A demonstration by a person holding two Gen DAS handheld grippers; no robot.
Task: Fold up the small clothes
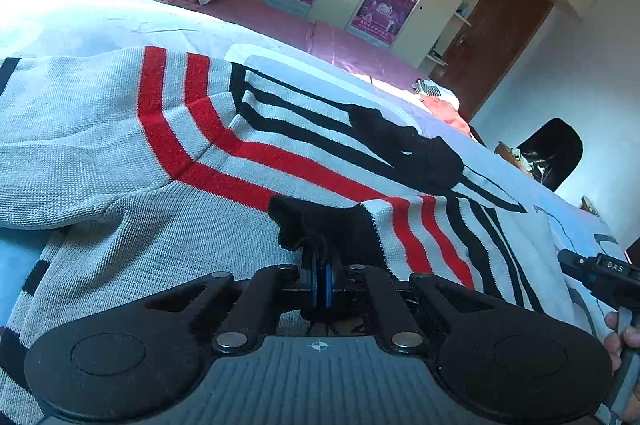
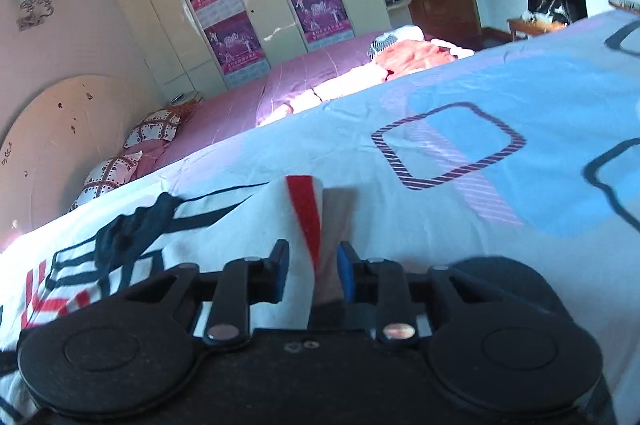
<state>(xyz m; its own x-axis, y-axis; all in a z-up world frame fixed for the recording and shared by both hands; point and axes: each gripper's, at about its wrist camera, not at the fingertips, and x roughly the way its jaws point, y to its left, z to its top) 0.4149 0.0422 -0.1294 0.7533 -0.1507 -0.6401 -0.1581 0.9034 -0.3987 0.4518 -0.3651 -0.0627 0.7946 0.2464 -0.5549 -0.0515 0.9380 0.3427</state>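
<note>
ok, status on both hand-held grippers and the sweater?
Left hand-held gripper shut on sweater black cuff. Right hand-held gripper open, a fabric fold between the jaws, not clamped. Sweater spread on patterned bedsheet. Nothing in the way.

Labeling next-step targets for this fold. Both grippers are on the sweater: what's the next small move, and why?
Probably shut the right gripper on the sweater edge. Its jaws stand apart with the red-striped edge between them, not pinched, while the left gripper is already shut on the black cuff. Both ends should be held before carrying the fold across the bed.
</note>
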